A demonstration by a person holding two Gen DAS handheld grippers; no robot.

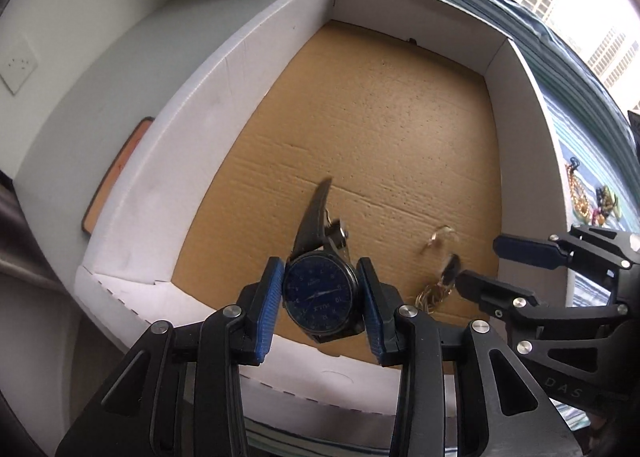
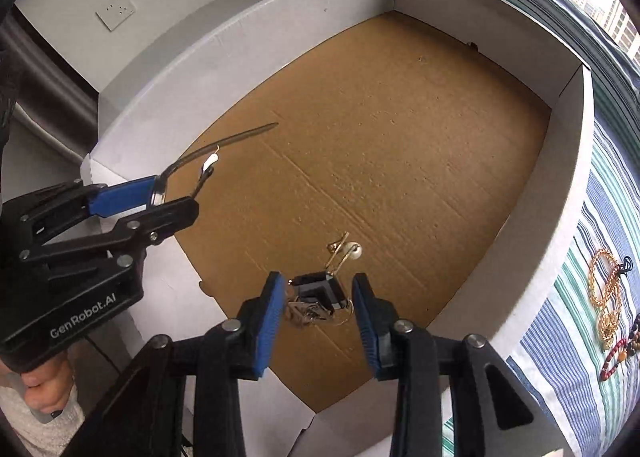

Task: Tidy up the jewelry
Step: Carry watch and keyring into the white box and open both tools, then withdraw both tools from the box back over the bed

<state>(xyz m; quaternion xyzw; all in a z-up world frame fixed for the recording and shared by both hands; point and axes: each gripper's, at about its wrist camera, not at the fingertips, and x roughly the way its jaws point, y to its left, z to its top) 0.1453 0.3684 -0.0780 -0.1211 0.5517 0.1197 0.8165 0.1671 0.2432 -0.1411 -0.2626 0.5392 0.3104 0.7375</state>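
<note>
Your left gripper (image 1: 322, 299) is clamped on a dark-faced wristwatch (image 1: 319, 295), its blue pads pressing both sides of the case low in the left wrist frame, with the black strap (image 1: 314, 217) sticking upward over the box floor. Your right gripper (image 2: 320, 307) has its jaws apart, with a black-stoned jewelry piece on a thin chain (image 2: 318, 299) sitting between the pads at the bottom centre of the right wrist frame; the pads do not press on it. Just above it lies a small gold-and-pearl earring (image 2: 346, 249). All of this is over the brown cardboard bottom of a shallow white-walled box (image 2: 240, 41) that fills most of both frames. At the right edge, outside the box wall, gold chains (image 2: 606, 289) and beaded bracelets (image 2: 618, 353) lie on a striped cloth (image 2: 560, 357).
</note>
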